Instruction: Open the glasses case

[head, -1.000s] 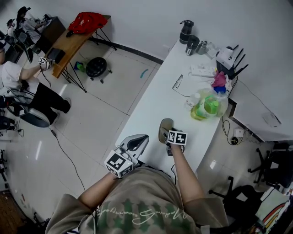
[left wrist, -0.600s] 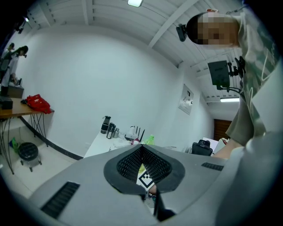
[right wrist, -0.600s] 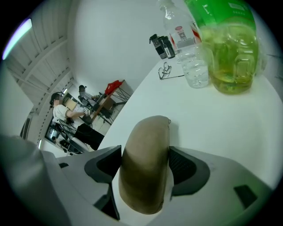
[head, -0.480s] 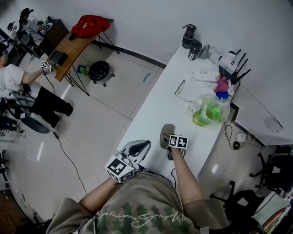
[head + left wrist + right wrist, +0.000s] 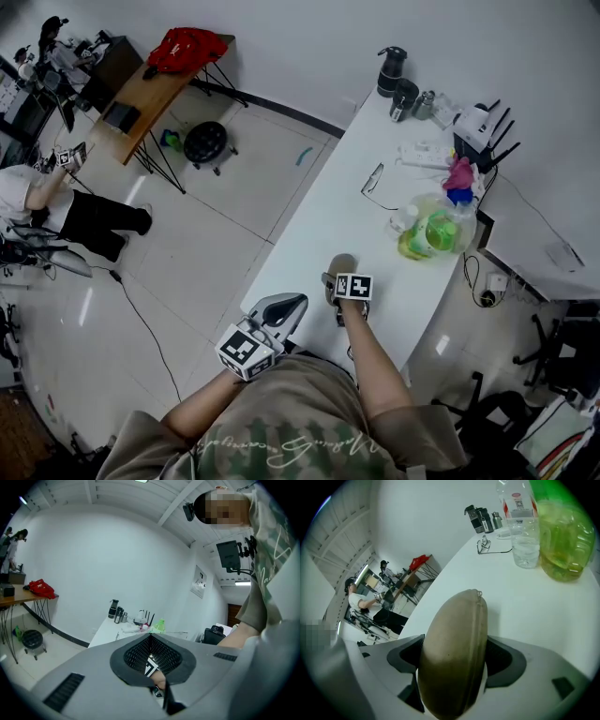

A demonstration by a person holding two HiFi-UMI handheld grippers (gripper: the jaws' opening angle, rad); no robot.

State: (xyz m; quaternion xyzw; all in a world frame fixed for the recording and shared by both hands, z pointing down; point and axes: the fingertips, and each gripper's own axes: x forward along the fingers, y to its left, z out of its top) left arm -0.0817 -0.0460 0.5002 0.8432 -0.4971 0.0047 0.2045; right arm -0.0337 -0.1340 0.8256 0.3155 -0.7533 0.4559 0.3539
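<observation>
Right claw (image 5: 453, 660), just opened wide, straddles the closed glasses case (image 5: 459, 620) at six o'clock on the bench (image 5: 323, 202), likely to grip it; left claw (image 5: 287, 305) shut, empty.

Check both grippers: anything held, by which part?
Nothing is gripped: the right gripper has its fingers, just opening, astride the near end of the glasses case, unclamped; the left gripper is shut, empty.

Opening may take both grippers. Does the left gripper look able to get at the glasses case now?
Probably yes: the left gripper, shut, hangs close beside the glasses case with nothing between them. The right gripper, whose jaws have just been opening, straddles its near end.
</observation>
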